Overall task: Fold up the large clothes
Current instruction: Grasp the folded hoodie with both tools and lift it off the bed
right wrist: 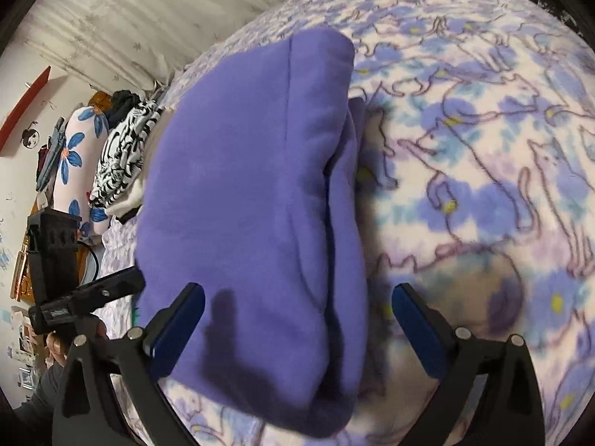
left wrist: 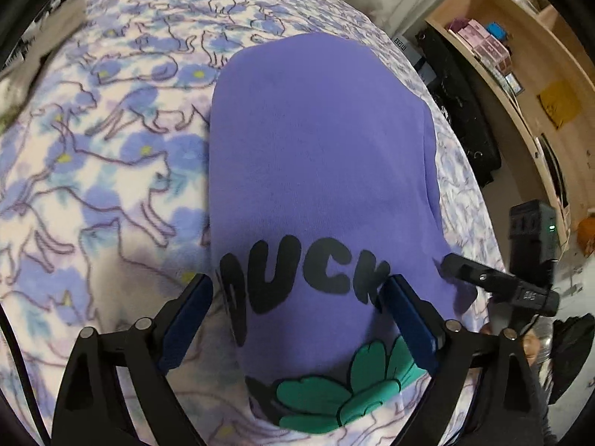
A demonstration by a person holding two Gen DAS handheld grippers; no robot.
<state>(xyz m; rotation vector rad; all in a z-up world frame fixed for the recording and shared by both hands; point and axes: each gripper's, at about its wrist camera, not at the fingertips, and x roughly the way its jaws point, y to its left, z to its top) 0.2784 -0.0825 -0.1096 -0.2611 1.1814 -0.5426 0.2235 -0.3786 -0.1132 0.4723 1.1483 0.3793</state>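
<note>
I see the purple sweatshirt (left wrist: 319, 171) folded into a long bundle on the cat-print blanket (left wrist: 111, 171) (black lettering and a green flower at its near end). My left gripper (left wrist: 297, 290) is released, jaws spread wide over the print end. My right gripper (right wrist: 297, 304) is released too, hovering at the bundle's near edge, gripping nothing.

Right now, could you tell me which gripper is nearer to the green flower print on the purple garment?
Left. The left gripper stands open right over the green flower print on the purple garment. The right gripper, also open, straddles the garment's plain edge, where no print shows.
</note>
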